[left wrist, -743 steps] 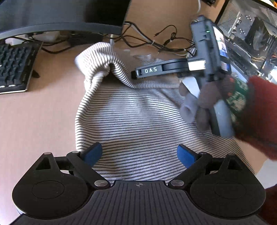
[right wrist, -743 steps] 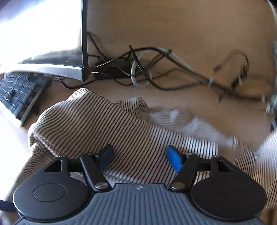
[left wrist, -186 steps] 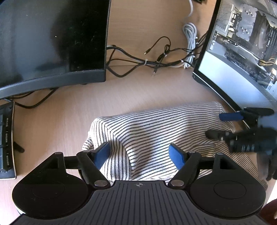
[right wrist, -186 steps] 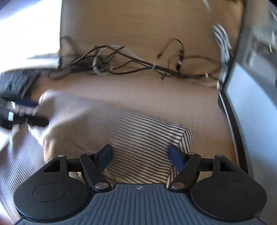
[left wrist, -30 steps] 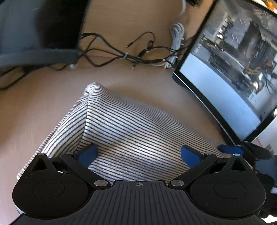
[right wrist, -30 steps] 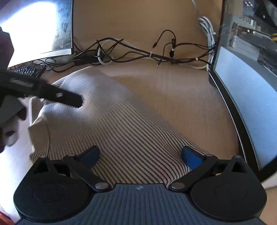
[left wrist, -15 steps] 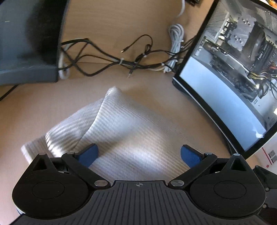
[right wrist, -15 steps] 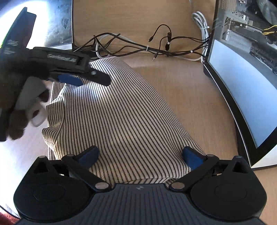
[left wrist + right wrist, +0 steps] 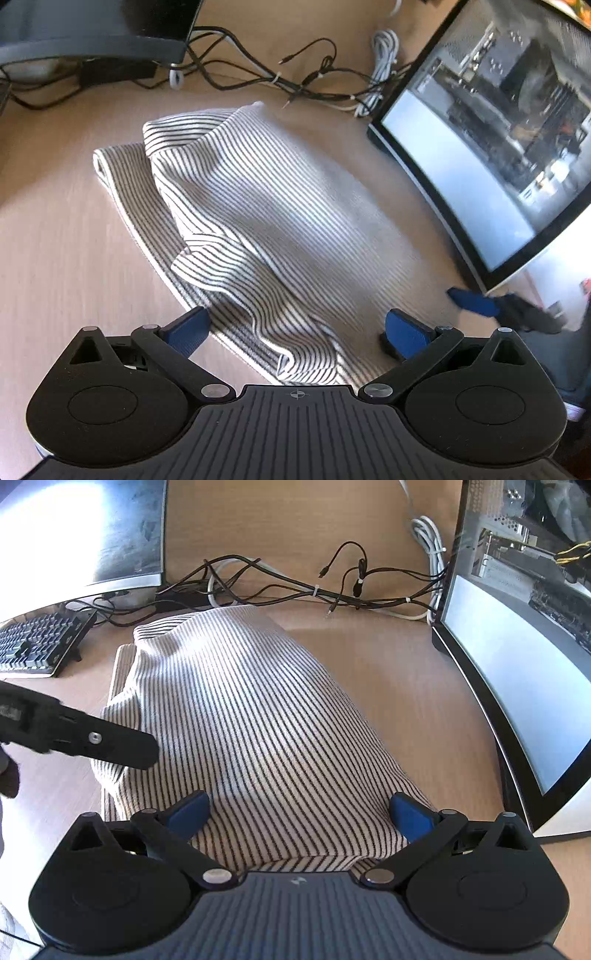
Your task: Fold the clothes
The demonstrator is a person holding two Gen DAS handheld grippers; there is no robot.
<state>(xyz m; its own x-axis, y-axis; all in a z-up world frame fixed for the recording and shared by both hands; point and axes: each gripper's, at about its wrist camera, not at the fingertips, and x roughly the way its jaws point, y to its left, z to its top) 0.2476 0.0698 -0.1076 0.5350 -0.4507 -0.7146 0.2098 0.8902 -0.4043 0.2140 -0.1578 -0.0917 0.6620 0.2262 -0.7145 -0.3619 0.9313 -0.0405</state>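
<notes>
A white garment with thin black stripes (image 9: 258, 221) lies folded in a loose bundle on the wooden desk (image 9: 55, 240); it also shows in the right wrist view (image 9: 251, 720). My left gripper (image 9: 295, 328) is open and empty, just above the bundle's near edge. My right gripper (image 9: 299, 808) is open and empty over the bundle's near right corner. The left gripper's black finger (image 9: 110, 744) shows at the bundle's left side in the right wrist view. The right gripper's blue pad (image 9: 472, 301) shows at the far right of the left wrist view.
A monitor (image 9: 92, 29) and a keyboard (image 9: 37, 646) stand at the back left. A tangle of cables (image 9: 295, 587) runs along the back of the desk. An open computer case (image 9: 498, 129) with a glass side stands close on the right.
The left gripper has pulled back from the bundle, and more of its left folds show. The garment has settled onto the desk. The right gripper has barely moved.
</notes>
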